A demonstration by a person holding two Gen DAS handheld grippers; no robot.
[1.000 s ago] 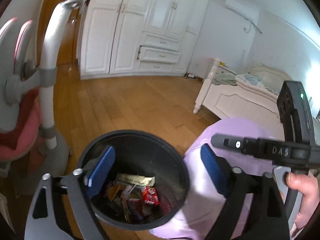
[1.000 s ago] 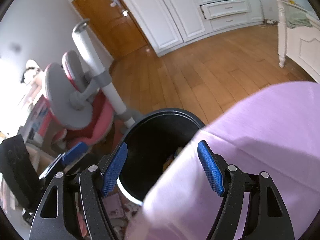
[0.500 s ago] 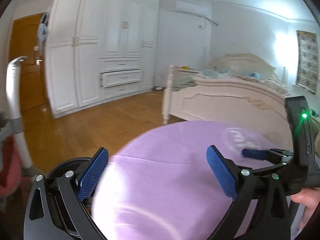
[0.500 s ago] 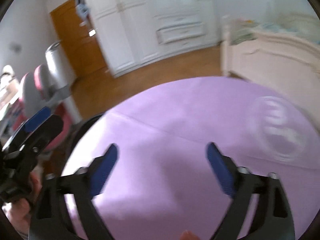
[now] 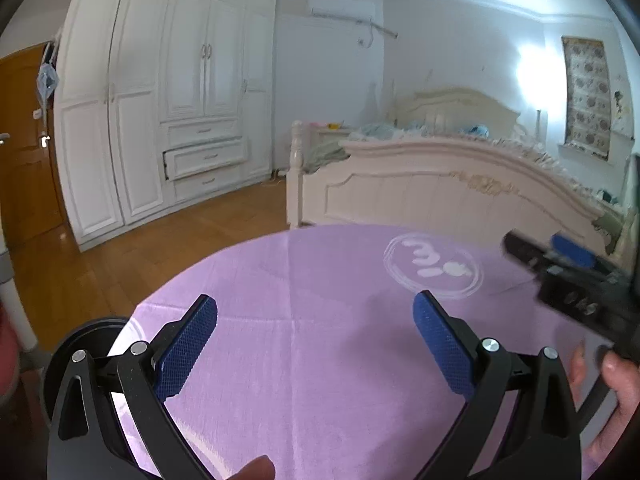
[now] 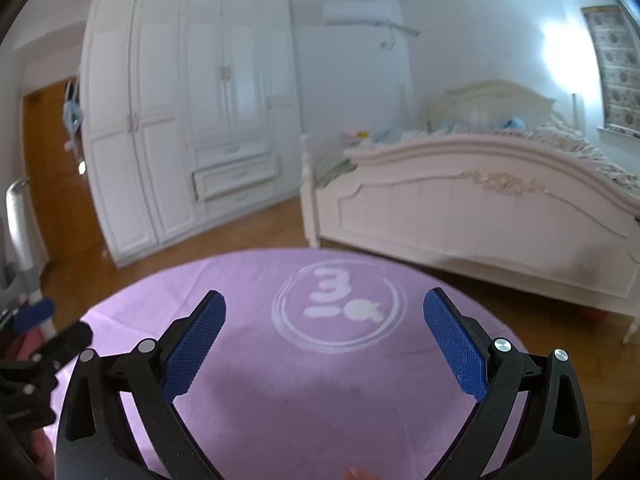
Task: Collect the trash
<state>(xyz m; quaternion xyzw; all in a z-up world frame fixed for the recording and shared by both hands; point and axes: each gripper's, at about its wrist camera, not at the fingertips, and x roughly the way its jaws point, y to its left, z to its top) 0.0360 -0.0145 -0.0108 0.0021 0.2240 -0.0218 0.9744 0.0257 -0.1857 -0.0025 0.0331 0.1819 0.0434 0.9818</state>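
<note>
While both sets of jaws stand wide apart and empty, left gripper point(image 5: 316, 344) and right gripper point(image 6: 324, 340) over the purple-clothed bench point(image 6: 280, 392), right jaws just opened, black trash bin point(image 5: 68, 356) at the bench's left edge, bed point(image 5: 440, 188) beyond.

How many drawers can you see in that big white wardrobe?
3, stacked in the lower middle of the wardrobe: the top drawer, the middle drawer, which is slightly open, and the bottom drawer. The closed doors may hide more.
</note>
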